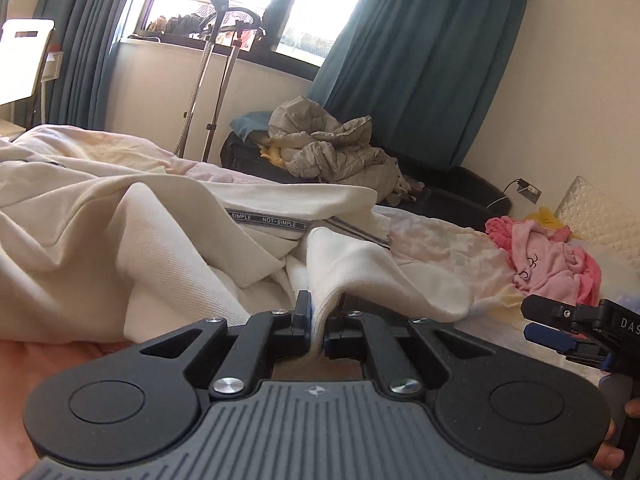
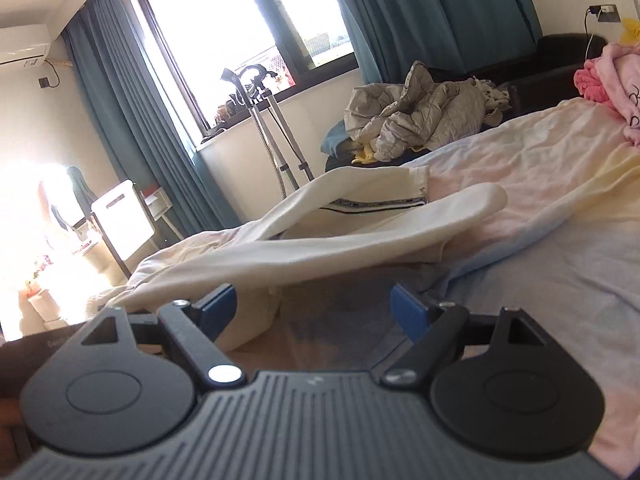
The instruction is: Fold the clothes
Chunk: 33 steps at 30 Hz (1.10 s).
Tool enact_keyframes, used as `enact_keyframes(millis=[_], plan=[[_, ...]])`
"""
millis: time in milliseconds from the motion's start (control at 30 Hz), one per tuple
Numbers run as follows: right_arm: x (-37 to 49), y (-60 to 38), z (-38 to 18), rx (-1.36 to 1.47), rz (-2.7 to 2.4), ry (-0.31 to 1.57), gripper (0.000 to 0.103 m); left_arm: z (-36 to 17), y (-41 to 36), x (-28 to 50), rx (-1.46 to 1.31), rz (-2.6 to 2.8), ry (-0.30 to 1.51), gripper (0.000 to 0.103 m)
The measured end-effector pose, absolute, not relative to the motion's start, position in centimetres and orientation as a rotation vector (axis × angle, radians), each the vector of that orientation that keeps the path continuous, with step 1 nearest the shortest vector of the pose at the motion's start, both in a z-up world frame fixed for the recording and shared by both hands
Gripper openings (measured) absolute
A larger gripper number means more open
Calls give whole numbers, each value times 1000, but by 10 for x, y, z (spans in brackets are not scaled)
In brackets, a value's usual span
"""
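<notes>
A cream white garment [image 1: 120,232] with a striped "NOT-SIMPLE" band lies crumpled on the bed. My left gripper [image 1: 317,324] is shut on a fold of its fabric, which rises between the fingers. My right gripper [image 2: 312,306] is open and empty, held low over the bed sheet; the same cream garment [image 2: 320,240] stretches across just beyond its fingertips. The right gripper also shows at the right edge of the left wrist view [image 1: 540,322], open, beside the garment's edge.
A pink garment [image 1: 548,256] lies bunched at the head of the bed near a quilted pillow [image 1: 600,212]. A grey quilted jacket [image 1: 332,148] is heaped on a dark couch beyond the bed. A garment steamer stand [image 1: 216,80] is by the window.
</notes>
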State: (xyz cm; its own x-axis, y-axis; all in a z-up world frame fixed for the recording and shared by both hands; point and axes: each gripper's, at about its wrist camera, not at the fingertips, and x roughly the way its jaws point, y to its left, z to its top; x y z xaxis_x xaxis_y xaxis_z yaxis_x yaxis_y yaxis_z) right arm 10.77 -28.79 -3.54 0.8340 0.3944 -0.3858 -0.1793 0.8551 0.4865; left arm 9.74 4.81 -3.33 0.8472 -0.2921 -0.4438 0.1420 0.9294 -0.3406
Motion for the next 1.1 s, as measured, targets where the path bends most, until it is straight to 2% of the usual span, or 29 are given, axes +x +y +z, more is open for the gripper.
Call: enact_keyframes(millis=[133, 333, 433, 500, 567, 633, 700, 833, 867, 1000, 1033, 1100], plan=[[122, -298, -59, 589, 272, 629, 85, -54, 75, 96, -508, -196, 590, 7], [153, -330, -120, 916, 98, 795, 85, -54, 83, 100, -524, -195, 556, 7], [178, -345, -143, 1078, 73, 799, 85, -64, 89, 101, -554, -186, 572, 7], [195, -351, -147, 1059, 48, 777, 83, -69, 93, 104, -580, -180, 582, 7], [210, -355, -145, 1022, 45, 734, 67, -73, 97, 108, -601, -171, 588, 7], [221, -357, -143, 978, 52, 695, 59, -78, 103, 114, -639, -162, 593, 7], [231, -356, -148, 969, 60, 697, 56, -84, 107, 120, -655, -149, 602, 7], [243, -361, -160, 944, 6, 663, 29, -91, 109, 129, -649, -134, 609, 7], [245, -364, -161, 931, -19, 648, 25, -93, 110, 131, -647, -134, 610, 7], [252, -379, -164, 911, -67, 609, 21, -94, 110, 133, -648, -173, 614, 7], [254, -384, -165, 903, -75, 603, 12, -93, 109, 133, -637, -176, 612, 7], [253, -387, -161, 904, -82, 582, 6, -92, 107, 132, -616, -183, 609, 7]])
